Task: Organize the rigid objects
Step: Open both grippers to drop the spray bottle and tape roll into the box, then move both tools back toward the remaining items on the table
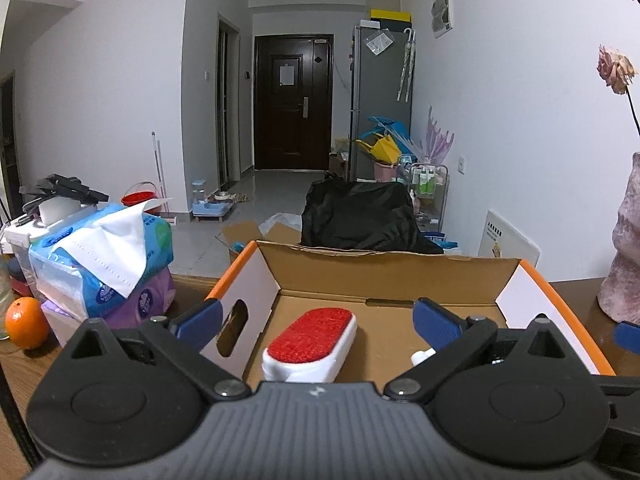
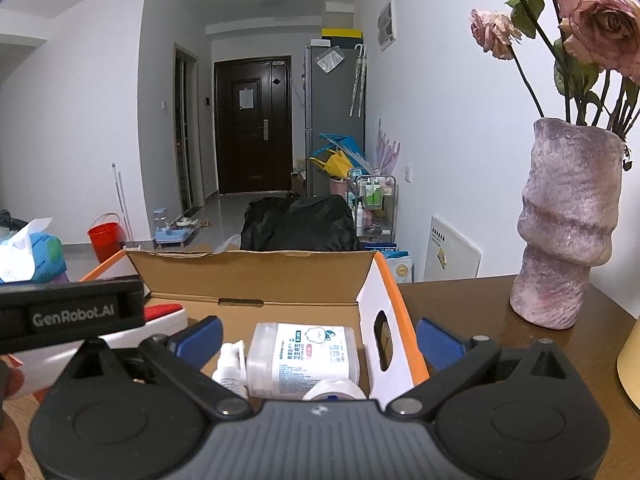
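An open cardboard box (image 1: pixel 384 276) with orange edges stands on the wooden table. In it lies a white lint brush with a red pad (image 1: pixel 312 344); its red pad also shows in the right wrist view (image 2: pixel 162 312). My left gripper (image 1: pixel 318 322) is open and empty, its fingers spread to either side of the brush. The right wrist view shows the same box (image 2: pixel 256 276) holding a clear wipes container (image 2: pixel 300 360), a small white bottle (image 2: pixel 232 368) and a white roll (image 2: pixel 334 390). My right gripper (image 2: pixel 320 340) is open and empty over the box's right wall.
Tissue packs (image 1: pixel 104 264) and an orange (image 1: pixel 26 322) sit left of the box. A pink vase with dried roses (image 2: pixel 568 224) stands on the table at right. A yellow object (image 2: pixel 630 364) shows at the far right edge. The left gripper's body (image 2: pixel 68 312) crosses the right view.
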{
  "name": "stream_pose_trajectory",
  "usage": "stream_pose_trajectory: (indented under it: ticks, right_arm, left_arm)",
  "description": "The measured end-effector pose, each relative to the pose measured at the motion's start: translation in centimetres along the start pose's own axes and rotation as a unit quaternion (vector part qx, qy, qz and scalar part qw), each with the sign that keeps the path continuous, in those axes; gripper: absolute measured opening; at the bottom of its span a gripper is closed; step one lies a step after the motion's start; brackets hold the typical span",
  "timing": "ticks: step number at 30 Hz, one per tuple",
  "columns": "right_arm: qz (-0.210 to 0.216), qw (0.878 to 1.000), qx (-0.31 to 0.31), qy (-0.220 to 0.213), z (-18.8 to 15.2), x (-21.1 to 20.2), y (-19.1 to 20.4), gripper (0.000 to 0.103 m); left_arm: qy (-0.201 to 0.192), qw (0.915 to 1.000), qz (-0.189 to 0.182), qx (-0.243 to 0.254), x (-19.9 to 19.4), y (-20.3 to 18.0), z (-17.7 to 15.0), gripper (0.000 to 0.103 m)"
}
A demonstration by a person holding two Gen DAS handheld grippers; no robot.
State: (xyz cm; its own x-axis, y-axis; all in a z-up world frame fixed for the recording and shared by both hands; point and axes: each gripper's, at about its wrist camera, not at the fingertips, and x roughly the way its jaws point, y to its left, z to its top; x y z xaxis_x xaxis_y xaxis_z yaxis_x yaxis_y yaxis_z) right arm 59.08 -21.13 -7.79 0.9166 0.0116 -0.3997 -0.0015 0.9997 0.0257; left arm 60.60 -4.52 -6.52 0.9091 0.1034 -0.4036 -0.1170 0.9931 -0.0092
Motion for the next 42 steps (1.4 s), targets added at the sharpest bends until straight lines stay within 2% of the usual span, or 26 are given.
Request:
stream_pose_trajectory:
  ticks: [18,42]
  right_arm:
    - [-0.019,1.000,-0.022,0.009,0.1,-2.1,0.5,0.103]
    - [-0.010,0.999,-0.041,-0.009,-1.4,-9.2,-0.8,0.103]
  left_arm:
    - [0.004,0.9999,-0.012,-0.001,-2.3,1.6,0.4,0.103]
    - [-0.016,0.9997,-0.016,0.010,-8.7,2.6,-1.8,0.103]
